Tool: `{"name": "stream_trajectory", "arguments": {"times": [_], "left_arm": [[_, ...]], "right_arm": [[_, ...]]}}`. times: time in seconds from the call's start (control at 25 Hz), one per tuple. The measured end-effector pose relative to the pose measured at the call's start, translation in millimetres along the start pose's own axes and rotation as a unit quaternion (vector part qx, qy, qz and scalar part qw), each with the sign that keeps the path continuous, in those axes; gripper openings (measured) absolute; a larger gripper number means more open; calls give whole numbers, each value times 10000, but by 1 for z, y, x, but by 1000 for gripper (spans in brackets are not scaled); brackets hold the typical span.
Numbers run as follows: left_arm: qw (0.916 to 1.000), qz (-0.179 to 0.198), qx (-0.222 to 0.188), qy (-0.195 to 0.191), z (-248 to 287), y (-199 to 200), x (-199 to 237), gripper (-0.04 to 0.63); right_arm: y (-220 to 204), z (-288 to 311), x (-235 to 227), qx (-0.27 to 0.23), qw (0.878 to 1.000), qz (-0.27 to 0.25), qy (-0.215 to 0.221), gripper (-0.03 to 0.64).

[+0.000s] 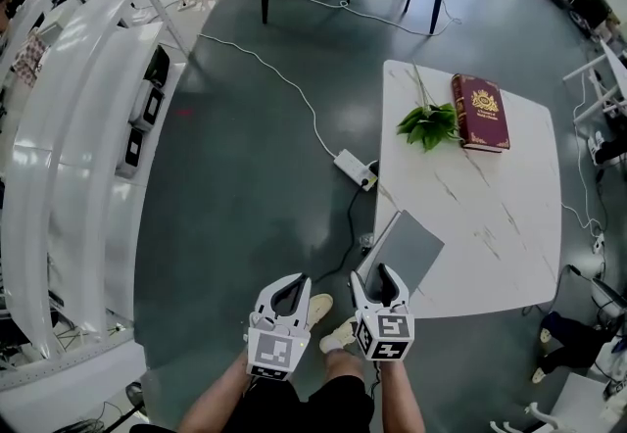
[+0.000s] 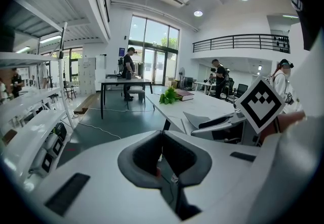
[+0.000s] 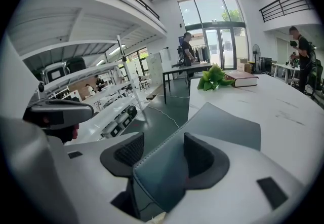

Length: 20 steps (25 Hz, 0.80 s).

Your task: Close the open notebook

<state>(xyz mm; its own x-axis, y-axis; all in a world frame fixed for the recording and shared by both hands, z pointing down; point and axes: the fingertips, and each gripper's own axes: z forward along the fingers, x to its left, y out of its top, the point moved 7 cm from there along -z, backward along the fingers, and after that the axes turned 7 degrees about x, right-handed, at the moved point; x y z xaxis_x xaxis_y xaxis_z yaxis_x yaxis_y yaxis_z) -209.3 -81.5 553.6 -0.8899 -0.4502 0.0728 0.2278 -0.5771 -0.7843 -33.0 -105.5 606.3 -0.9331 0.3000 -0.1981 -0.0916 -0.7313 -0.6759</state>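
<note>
Nearest to me, my right gripper (image 3: 163,153) is pointing down at the notebook (image 1: 409,247). Its fingers are standing wide apart with the near corner of the grey cover passing between them. Neither pad seems to be pressing, so I am reading this as no grip. Just left of the notebook, my left gripper (image 2: 162,134) is hanging over the floor with its fingers together and nothing between them.

The notebook is lying on the near left corner of the white table (image 1: 490,225), with one corner jutting past the edge toward me. From above it is looking like one flat grey slab, so I am judging the cover to be down or very nearly down. Whether it is sitting fully flat I cannot tell.

I am expecting it to handle as a thin, light thing. The stitched, leather-like cover is looking smooth and a little bendy rather than board-stiff. Because it is overhanging, a careless shove could be sliding it off. I would be taking it by the free edge of the cover, away from the spine, or pressing gently on its middle.

Beyond the notebook and to its left, a white power strip (image 1: 353,167) is resting on the floor. Well beyond the notebook, at the table's far end, a red book (image 1: 480,113) is lying with a green leafy sprig (image 1: 428,124) at its side.
</note>
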Motion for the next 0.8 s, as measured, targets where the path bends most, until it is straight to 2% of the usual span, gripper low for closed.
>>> {"name": "stream_trajectory", "arguments": {"times": [0.4,0.8], "left_arm": [[9994,196,-270,12,-18,33,-9,25],[9960,436,-761,-185,-58,93,-36,25]], "right_arm": [[20,-32,3,-246,9997,33,8,267],[62,-114,-10,-880,9953,118,-399,265]]}}
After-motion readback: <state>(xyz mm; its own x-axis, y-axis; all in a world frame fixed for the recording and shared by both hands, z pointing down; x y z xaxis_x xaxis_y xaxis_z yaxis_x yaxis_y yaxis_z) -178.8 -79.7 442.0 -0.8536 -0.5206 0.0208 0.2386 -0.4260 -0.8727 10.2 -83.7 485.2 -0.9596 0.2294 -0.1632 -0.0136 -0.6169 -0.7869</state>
